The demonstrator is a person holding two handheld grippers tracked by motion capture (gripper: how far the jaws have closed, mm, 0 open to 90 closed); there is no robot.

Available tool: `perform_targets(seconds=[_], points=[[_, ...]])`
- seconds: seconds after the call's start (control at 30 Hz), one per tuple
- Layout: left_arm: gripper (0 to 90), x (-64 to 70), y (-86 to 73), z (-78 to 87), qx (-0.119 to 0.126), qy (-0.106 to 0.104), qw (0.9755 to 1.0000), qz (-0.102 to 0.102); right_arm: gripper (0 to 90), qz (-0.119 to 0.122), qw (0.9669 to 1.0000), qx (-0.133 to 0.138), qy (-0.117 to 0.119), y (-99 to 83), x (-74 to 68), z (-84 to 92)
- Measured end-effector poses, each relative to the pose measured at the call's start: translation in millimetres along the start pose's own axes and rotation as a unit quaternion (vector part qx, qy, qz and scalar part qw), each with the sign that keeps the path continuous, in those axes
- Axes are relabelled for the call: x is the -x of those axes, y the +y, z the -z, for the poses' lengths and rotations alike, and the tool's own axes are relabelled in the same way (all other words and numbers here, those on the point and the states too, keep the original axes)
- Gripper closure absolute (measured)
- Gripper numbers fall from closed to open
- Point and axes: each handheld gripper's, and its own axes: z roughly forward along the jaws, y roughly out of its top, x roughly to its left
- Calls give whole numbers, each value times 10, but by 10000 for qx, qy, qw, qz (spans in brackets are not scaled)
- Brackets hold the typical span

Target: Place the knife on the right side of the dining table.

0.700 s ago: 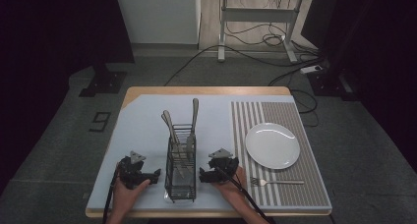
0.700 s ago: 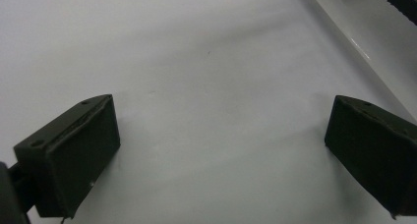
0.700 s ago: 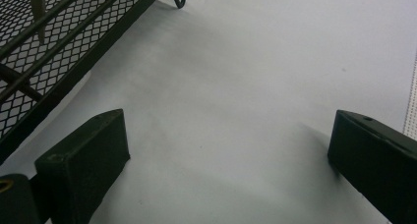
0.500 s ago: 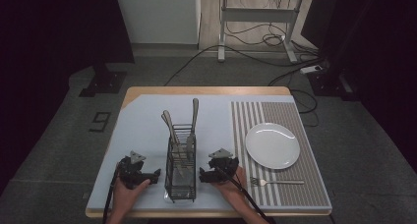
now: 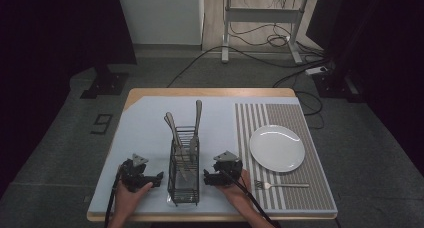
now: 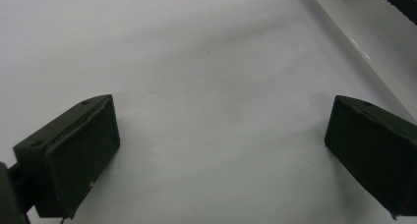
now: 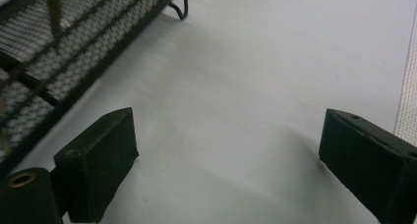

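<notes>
A black wire cutlery caddy [image 5: 183, 173] stands near the table's front edge and holds several pieces of cutlery [image 5: 192, 133] upright. My left gripper [image 5: 157, 178] rests on the pale blue mat to its left, jaws pointing at the caddy. In the left gripper view the left gripper [image 6: 221, 155] is open over bare mat. My right gripper [image 5: 206, 178] rests to the caddy's right and also points at it. The right gripper [image 7: 231, 160] stands open in its own view with nothing between its jaws, and the caddy's mesh base [image 7: 74, 52] is at the upper left.
A white plate [image 5: 277, 148] sits on the striped grey placemat [image 5: 280, 118] at the right, with a fork [image 5: 280, 185] lying below it. Beyond the table stand a desk frame [image 5: 260, 18] and floor cables [image 5: 300, 73].
</notes>
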Motion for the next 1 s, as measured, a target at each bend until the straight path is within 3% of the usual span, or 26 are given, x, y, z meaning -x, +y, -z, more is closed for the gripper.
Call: perform_targets(seconds=[0.27,0.67,1.0], points=[[0,1,0,0,-1,-2,10000,0,83,-55,9992,260,286,84,-11,165],[0,2,-2,1,6,5,10000,-3,126,-328,9950,663,669,209,117,343],[0,3,-3,1,7,11,10000,-9,146,-358,9912,1036,749,396,166,454]])
